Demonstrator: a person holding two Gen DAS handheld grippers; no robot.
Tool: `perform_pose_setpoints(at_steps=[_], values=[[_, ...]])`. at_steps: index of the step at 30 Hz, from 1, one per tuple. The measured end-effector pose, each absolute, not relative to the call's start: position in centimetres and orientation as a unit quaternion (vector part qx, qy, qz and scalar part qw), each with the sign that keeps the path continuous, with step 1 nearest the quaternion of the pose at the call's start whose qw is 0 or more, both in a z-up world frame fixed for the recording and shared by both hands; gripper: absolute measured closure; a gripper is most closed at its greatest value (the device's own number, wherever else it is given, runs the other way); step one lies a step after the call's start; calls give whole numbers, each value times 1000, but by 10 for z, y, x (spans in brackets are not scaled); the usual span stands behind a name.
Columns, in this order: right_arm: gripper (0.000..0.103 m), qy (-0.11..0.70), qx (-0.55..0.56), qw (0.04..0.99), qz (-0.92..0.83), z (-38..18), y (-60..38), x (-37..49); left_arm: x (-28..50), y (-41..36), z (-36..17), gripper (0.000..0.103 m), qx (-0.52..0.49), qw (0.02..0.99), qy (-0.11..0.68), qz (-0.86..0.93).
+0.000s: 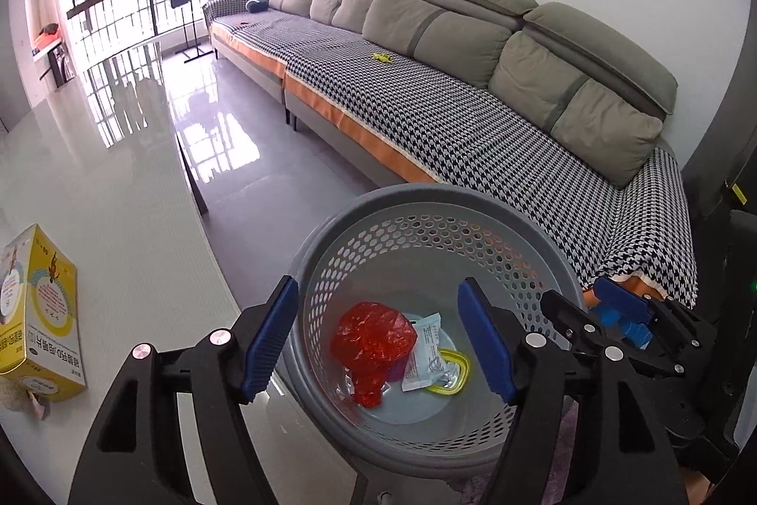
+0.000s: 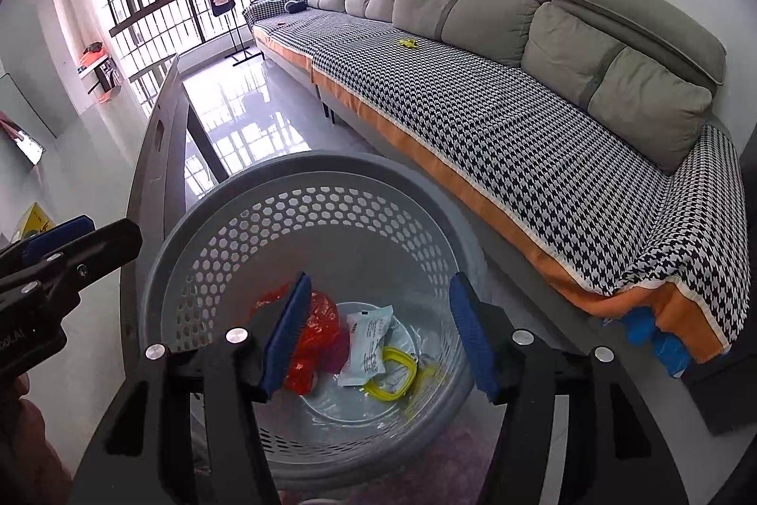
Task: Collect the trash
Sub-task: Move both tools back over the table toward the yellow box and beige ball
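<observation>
your left tongs [image 1: 378,339] hang over the grey perforated wastebasket [image 1: 326,249], jaws spread wide with nothing between the blue pads. your right tongs [image 2: 381,337] hang over the same basket [image 2: 189,240] from the other side, jaws also well apart and gripping nothing. in the left wrist view you can see the right tongs just past the basket's right rim; in the right wrist view the left tongs show at the left edge.

the trash lies on the basket's bottom: a crumpled red plastic bag [image 1: 371,339] on the left, a white printed sachet [image 1: 423,351] just beside it and touching it, and a clear wrapper with a yellow rim [image 1: 454,372] partly under the sachet. the right wrist view shows the same three: red bag [image 2: 317,339], sachet [image 2: 366,344], yellow-rimmed wrapper [image 2: 392,377].

the basket stands on the floor between the glossy white bench [image 1: 94,183] and the long grey sofa [image 1: 426,27] with its houndstooth cover. a yellow medicine box [image 1: 38,315] lies on the bench, well apart from the basket.
</observation>
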State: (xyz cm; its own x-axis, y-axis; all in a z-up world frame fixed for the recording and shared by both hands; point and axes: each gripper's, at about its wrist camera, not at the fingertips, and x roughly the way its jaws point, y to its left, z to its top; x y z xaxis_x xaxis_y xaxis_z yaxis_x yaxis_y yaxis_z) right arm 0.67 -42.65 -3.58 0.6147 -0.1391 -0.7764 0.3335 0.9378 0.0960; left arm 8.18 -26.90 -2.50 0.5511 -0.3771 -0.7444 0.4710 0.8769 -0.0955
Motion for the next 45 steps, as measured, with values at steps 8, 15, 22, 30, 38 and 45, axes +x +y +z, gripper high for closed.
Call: perform_pose_setpoints(at_steps=[8,15,22,30,38,45], values=[[42,418,113,893,-124,-32,-418,7,78,-247,-17,32,53,888,396,-226],[40,413,98,898,-112,-21,-398,8,73,-218,-7,31,40,896,390,-209],[39,406,81,905,-96,-5,-369,11,70,-180,9,29,27,913,367,-174],[38,389,53,917,-74,21,-325,15,68,-123,33,27,1,933,334,-134],[38,378,37,925,-31,36,-269,29,62,-54,43,25,-9,945,317,-77],[38,374,20,927,9,42,-211,41,58,3,40,25,-17,949,315,-27]])
